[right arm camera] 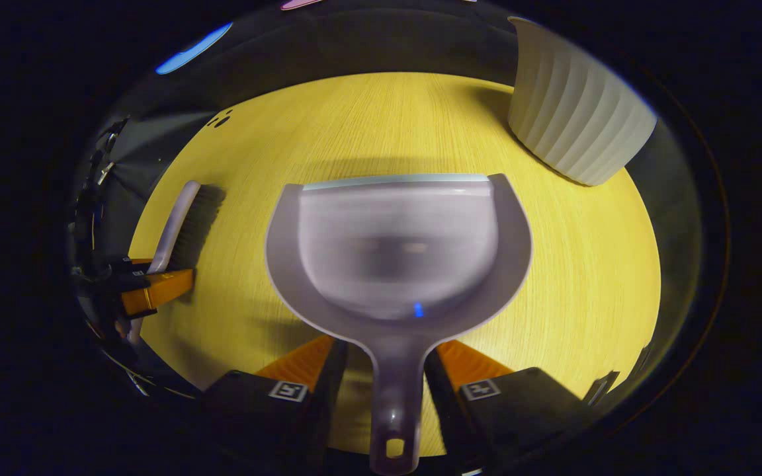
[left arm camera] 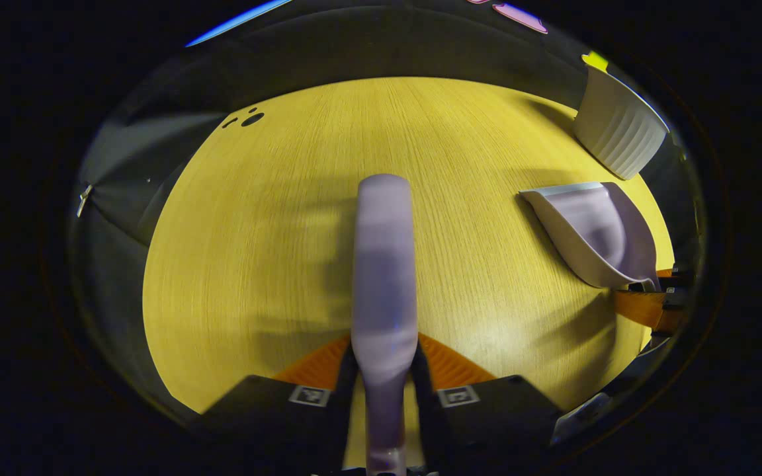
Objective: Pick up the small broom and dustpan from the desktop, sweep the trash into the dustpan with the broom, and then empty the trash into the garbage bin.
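In the left gripper view my left gripper [left arm camera: 384,370] is shut on the pale lilac broom [left arm camera: 384,264], whose back points away over the yellow wooden desktop [left arm camera: 275,218]. In the right gripper view my right gripper [right arm camera: 387,370] is shut on the handle of the lilac dustpan [right arm camera: 397,244]. The pan is held level above the desktop [right arm camera: 592,264] and nothing lies in it. Off to the left the broom [right arm camera: 179,221] shows its dark bristles, with the left gripper [right arm camera: 149,291] on its handle. The dustpan [left arm camera: 592,231] appears at the right of the left gripper view. I see no trash on the desktop.
A white ribbed garbage bin [right arm camera: 573,119] stands at the far right corner of the desktop, also visible as the bin [left arm camera: 619,129] in the left gripper view. Small dark holes [left arm camera: 249,119] mark the far left of the desktop. Black cloth walls close in the desk.
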A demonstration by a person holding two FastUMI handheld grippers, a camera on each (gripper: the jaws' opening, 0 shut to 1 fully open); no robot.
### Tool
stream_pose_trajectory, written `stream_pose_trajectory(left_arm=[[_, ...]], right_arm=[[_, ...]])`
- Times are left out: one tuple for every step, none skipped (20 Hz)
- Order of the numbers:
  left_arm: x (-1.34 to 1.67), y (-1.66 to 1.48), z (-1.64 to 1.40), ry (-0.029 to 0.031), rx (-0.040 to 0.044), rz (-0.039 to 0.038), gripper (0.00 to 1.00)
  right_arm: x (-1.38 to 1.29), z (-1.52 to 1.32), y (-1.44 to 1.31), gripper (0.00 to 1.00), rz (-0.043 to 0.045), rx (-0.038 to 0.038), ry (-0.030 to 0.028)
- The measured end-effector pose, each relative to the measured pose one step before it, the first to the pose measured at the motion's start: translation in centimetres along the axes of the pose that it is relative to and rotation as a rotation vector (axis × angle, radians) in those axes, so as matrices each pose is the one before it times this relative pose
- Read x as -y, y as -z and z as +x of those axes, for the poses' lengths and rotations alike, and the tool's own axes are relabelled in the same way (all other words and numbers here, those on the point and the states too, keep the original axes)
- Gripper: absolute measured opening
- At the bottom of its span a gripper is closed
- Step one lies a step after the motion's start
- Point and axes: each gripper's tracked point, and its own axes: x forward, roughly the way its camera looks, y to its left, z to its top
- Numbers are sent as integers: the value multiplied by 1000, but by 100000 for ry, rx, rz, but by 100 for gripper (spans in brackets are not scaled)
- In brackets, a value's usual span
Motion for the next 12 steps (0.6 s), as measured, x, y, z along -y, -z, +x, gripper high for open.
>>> stream_pose_trajectory(left_arm=[[273,186,-129,1352,812,-940,75],[183,-287,-715,775,456,-832,86],[-74,504,-458,-10,803,-355,97],[222,169,-690,160,1504,-223,95],[20,-31,-914,-37,2065,-38,95],[53,-182,-994,165,3024,172,95],[-14,-509,-1252,-157,4533,65,95],[-21,-662,-1403,-340,5445,-290,95],[-71,-1083,-1382,209,5969,-512,95],[103,-1201,-1523,369,6500,-480,95],[-246,-944,-1502,-332,6590,-516,95],[-98,-1232,-1569,-431,6387,-711,95]], right_arm=[[-94,-169,-87,75,23,611,-179],[-63,-525,-55,100,396,545,74],[197,214,-133,100,685,1117,539],[184,-417,-277,100,639,1721,445],[309,-707,-259,100,781,2071,948],[340,-1016,-470,100,1097,2687,785],[359,-1093,-465,100,1032,3102,1012],[332,-1162,-538,100,949,3564,1011],[291,-1315,-723,100,884,4132,945],[217,-1315,-817,100,698,4553,420],[68,-1322,-785,100,532,4784,533],[209,-1322,-910,99,0,4807,825]])
